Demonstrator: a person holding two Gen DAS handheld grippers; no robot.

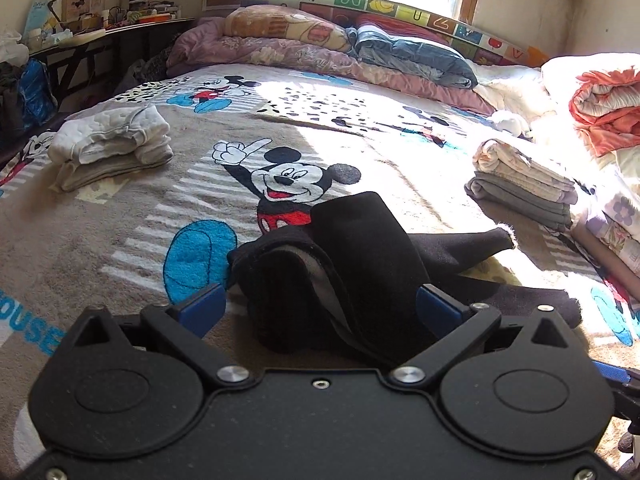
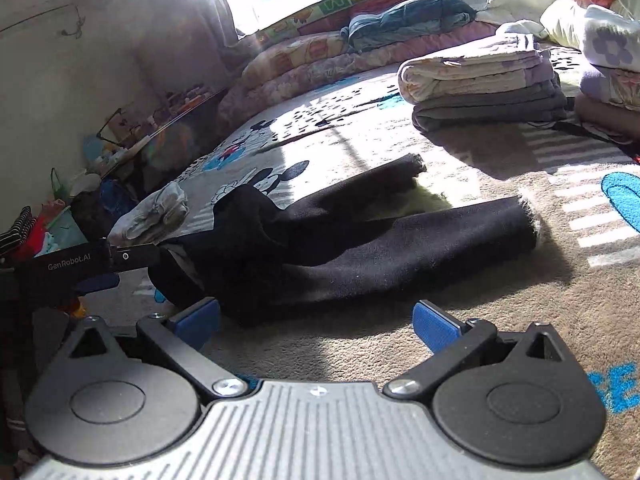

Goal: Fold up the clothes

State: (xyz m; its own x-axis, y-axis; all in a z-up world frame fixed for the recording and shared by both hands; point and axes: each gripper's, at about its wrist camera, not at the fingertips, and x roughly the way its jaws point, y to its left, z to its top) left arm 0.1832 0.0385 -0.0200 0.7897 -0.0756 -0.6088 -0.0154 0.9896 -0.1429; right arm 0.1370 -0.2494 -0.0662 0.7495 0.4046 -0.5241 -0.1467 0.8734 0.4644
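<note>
A black garment (image 1: 360,256) with a pale fleecy lining lies crumpled on the Mickey Mouse bedspread (image 1: 140,216). Its bunched waist end rises between the blue pads (image 1: 202,306) of my left gripper (image 1: 320,306), which is open wide around the cloth without pinching it. In the right wrist view the garment (image 2: 360,240) stretches to the right in two legs with frayed cuffs. My right gripper (image 2: 316,320) is open just short of its near edge, with only bedspread (image 2: 520,320) between the fingers. The left gripper (image 2: 120,258) shows at the garment's left end.
A folded white and grey stack (image 1: 112,148) sits at the left of the bed. A cream and grey folded stack (image 1: 520,188) sits at the right, seen too as the stack (image 2: 480,84). Quilts and pillows (image 1: 320,48) line the headboard. A cluttered desk (image 1: 80,32) stands beside the bed.
</note>
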